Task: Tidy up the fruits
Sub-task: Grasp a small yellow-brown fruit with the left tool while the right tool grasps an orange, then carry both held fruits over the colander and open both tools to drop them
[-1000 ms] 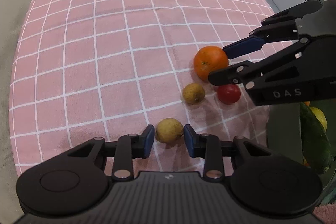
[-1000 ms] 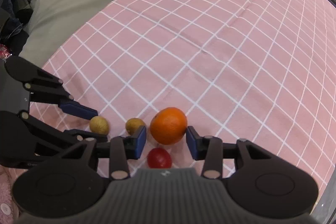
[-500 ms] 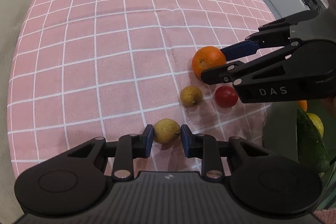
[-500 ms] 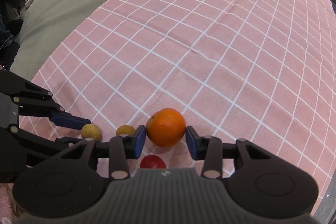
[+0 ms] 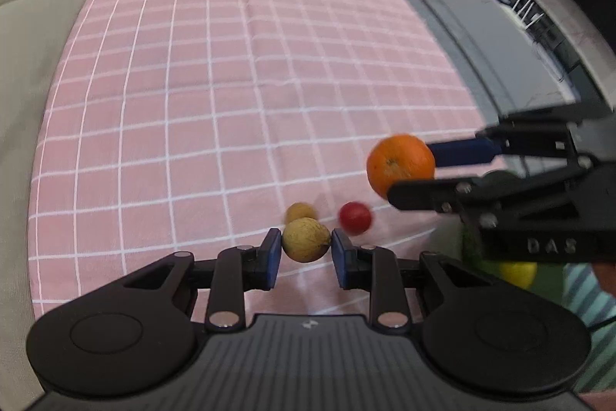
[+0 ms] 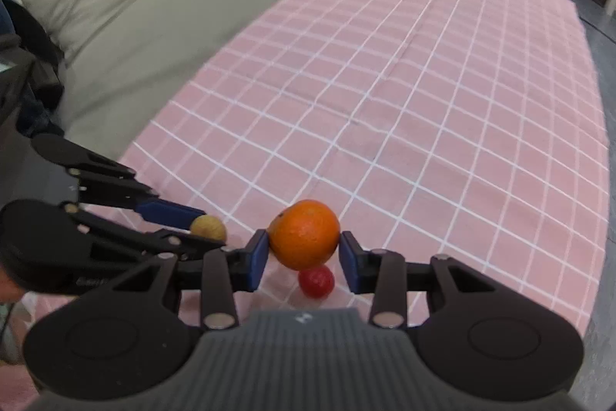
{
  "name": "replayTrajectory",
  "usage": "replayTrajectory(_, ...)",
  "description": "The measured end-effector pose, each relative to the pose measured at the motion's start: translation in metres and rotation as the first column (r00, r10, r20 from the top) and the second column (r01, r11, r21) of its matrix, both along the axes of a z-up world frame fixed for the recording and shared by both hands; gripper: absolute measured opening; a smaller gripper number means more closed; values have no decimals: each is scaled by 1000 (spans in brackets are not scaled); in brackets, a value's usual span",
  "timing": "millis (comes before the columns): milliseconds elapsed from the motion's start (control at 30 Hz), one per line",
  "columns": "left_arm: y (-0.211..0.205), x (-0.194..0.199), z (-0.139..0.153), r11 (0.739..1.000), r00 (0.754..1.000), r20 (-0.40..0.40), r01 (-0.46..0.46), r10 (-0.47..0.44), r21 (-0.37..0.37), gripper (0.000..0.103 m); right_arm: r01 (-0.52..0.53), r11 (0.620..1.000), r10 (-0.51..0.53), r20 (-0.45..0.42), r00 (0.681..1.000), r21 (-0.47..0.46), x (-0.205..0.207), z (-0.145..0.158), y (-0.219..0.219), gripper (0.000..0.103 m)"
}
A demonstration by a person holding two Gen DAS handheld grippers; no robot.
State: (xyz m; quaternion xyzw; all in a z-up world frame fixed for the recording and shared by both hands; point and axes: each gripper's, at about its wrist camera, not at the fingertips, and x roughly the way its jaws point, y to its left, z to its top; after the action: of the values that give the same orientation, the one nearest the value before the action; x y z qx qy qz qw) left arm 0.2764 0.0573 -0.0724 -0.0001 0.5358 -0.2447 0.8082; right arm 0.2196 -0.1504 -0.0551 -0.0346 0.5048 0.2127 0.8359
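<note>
Above pink checked cloth [image 5: 200, 103] we are carrying fruit: left gripper [image 5: 306, 251] clamping yellow-brown fruit [image 5: 306, 239], right gripper [image 6: 304, 255] clamping orange [image 6: 304, 234]. Risk: round fruit slipping, dropping onto red fruit [image 6: 316, 280] below.

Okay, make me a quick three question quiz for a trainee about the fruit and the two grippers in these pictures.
1. True or false: the right gripper is shut on the orange.
2. Which fruit does the left gripper hold? A) red fruit B) yellowish fruit C) orange
3. How many small fruits lie loose on the pink checked cloth?

Key:
1. True.
2. B, the yellowish fruit.
3. Two: the red fruit and a second yellowish fruit.
</note>
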Motion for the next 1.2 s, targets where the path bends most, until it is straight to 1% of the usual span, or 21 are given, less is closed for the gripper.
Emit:
replayTrajectory(200,-20,-20,33,997,997,62,53,-49,-55,31,61,998,-63,63,996,27,-45,36,-24,37)
replayTrajectory(300,-37,-34,47,990,991,86,111,-104,-82,31,98,995,-99,87,991,21,-72,50,-41,37)
replayTrajectory(400,-58,-51,56,979,979,109,183,-174,-89,31,129,992,-127,100,987,-10,-100,57,-63,37)
replayTrajectory(500,-80,-70,60,964,963,121,253,-242,-81,31,167,985,-163,93,982,-35,-125,55,-80,37)
replayTrajectory(600,-98,-87,55,950,947,117,307,-299,-60,31,200,979,-197,70,978,-44,-143,49,-97,37)
replayTrajectory(700,-113,-100,47,935,930,112,353,-349,-18,31,223,973,-221,48,974,-58,-158,39,-108,37)
replayTrajectory(800,-129,-113,34,920,916,94,392,-391,9,31,235,970,-234,28,972,-69,-167,29,-113,37)
replayTrajectory(967,-147,-125,13,889,886,76,451,-457,79,31,242,968,-242,9,970,-73,-170,15,-119,37)
replayTrajectory(1100,-155,-127,4,880,881,62,462,-470,110,31,246,966,-246,8,969,-76,-175,12,-126,37)
replayTrajectory(1200,-160,-121,1,882,884,47,459,-465,107,31,255,963,-254,22,967,-82,-172,11,-131,37)
